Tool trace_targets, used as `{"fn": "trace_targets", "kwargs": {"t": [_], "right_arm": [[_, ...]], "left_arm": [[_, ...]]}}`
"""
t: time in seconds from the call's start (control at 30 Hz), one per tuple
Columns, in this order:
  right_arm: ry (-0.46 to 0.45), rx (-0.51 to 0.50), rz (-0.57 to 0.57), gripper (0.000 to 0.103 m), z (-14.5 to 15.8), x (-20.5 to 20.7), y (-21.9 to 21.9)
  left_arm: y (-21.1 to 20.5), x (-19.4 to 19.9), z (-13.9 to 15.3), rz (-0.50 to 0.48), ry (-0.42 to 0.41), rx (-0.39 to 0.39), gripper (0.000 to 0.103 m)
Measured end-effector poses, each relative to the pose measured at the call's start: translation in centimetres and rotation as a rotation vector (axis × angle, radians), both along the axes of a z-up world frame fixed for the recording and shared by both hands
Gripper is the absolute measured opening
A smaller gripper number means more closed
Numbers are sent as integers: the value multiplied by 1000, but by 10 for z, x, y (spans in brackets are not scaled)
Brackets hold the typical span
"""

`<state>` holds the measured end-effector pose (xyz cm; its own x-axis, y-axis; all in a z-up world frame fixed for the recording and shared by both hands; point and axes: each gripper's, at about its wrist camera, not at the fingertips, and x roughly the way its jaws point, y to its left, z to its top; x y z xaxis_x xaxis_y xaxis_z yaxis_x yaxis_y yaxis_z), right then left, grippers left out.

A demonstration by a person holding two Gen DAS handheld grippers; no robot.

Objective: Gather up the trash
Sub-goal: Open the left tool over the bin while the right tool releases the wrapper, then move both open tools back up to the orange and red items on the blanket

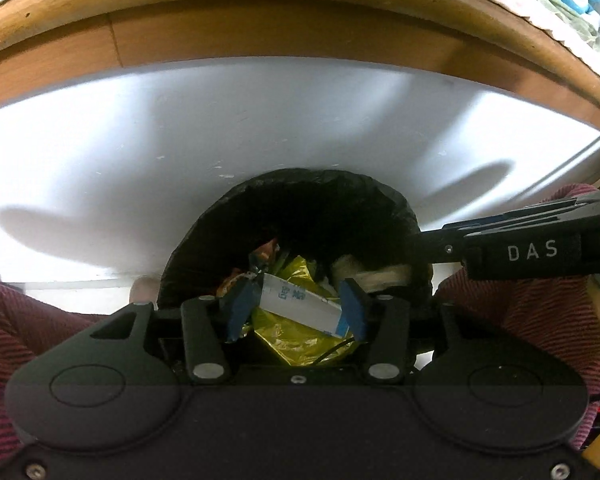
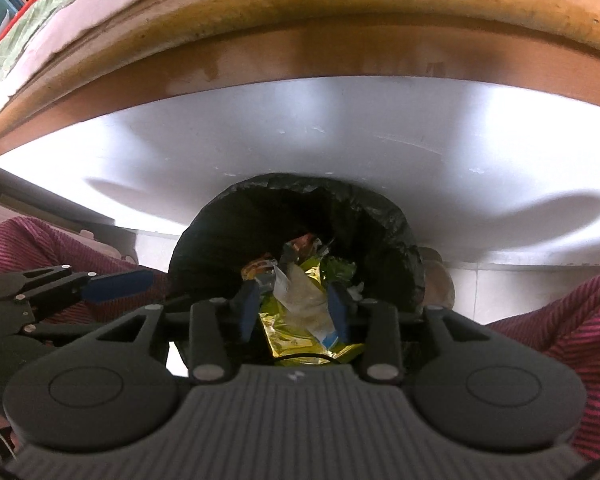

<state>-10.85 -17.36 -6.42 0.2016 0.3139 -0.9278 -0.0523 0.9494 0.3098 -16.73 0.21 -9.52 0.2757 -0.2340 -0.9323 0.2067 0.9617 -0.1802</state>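
A bin lined with a black bag [image 1: 312, 200] [image 2: 300, 204] stands on the white floor below both grippers. Inside it lie a gold-yellow foil wrapper [image 1: 296, 340] [image 2: 276, 332] and other colourful wrappers. My left gripper [image 1: 298, 308] hangs over the bin's mouth, shut on a flat white carton with blue print [image 1: 300, 300] that spans the gap between its blue pads. My right gripper [image 2: 294, 310] is also over the bin, shut on a crumpled whitish wrapper [image 2: 304, 300]. Each gripper shows in the other's view, at the bin's rim: the right gripper [image 1: 428, 240] and the left gripper [image 2: 152, 278].
A wooden bed frame [image 1: 300, 28] [image 2: 340, 40] runs across the top, just beyond the bin. A person's knees in red striped trousers [image 1: 520, 308] [image 2: 560, 320] flank the bin on both sides. A white crumpled lump [image 1: 370, 274] lies inside the bin at its right.
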Motion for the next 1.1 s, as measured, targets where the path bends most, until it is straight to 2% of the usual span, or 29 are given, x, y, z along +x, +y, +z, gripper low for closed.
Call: {"fn": "trace_targets", "kwargs": {"t": [0.27,0.57,0.73,0.87,1.1], "right_arm": [[-38,-7,10,56,11,-2,2],[-127,-9,38,58,44,-8,3],[-214,-1,68,60,82,-8,1],[-299,4,79,63,122,0,-2],[-429,-16,60,65,184,39,-9]], "left_arm": [[3,-3,10,-1,-36,8,50],[7,-10,41,-4,-119,15,51],[14,-10,80,-7,-212,7,54],[21,-1,120,-6,-320,3,61],[34,34,186,14,-503,15,73]]}}
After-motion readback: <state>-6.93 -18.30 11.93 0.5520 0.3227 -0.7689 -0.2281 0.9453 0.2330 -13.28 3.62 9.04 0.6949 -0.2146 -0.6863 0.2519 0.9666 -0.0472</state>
